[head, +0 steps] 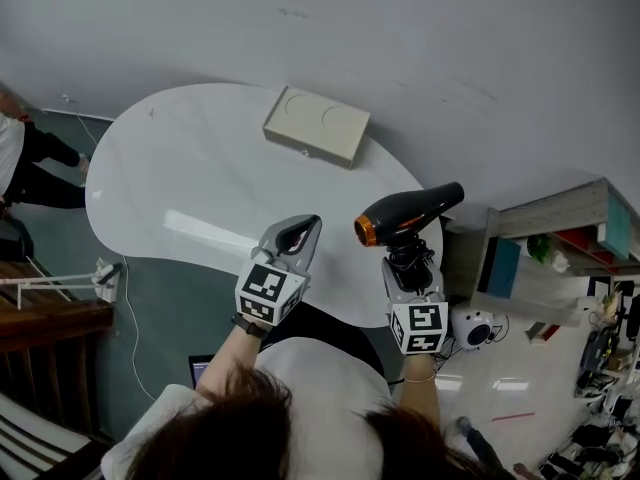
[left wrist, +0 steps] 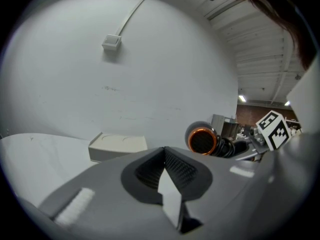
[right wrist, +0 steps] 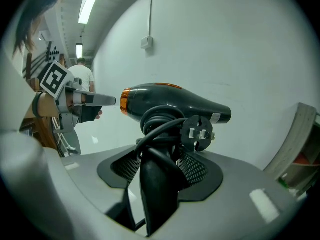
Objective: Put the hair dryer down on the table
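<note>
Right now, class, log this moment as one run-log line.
phase: carry | right gripper: fingers shut on hair dryer handle | hair dryer: held off the table, not yet down | left gripper: shut, empty

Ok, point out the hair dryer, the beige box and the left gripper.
hair dryer (head: 412, 209), head view, on the black barrel.
beige box (head: 317, 125), head view, on its top face.
left gripper (head: 300, 230), head view, midway between its fingertips.

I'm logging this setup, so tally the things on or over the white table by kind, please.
hair dryer: 1
beige box: 1
hand-held grippers: 2, the left hand-held gripper and the right hand-held gripper
Total: 4
</note>
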Motion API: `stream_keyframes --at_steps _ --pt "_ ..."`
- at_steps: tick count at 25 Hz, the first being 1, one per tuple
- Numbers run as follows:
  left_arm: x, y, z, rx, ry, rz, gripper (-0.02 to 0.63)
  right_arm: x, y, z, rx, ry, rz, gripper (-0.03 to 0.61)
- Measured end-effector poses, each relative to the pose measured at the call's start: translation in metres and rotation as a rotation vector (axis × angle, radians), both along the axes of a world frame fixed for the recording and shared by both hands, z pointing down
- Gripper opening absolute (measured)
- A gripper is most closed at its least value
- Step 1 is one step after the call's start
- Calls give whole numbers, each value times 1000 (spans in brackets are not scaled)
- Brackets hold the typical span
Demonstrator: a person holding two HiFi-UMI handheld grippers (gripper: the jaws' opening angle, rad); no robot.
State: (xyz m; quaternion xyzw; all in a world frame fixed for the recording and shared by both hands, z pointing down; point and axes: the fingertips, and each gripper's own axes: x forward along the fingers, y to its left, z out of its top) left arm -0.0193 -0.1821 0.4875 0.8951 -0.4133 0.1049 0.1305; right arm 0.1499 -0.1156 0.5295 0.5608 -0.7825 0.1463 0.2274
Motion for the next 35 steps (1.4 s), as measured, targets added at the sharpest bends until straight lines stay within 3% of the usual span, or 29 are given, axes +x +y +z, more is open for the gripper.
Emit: stream_keyframes --at_steps 19,35 --pt "3 1 57 -74 -17 3 58 -26 -7 102 -176 44 -109 230" --pt "8 5 78 -108 -20 24 58 -32 -5 139 -259 79 -150 230"
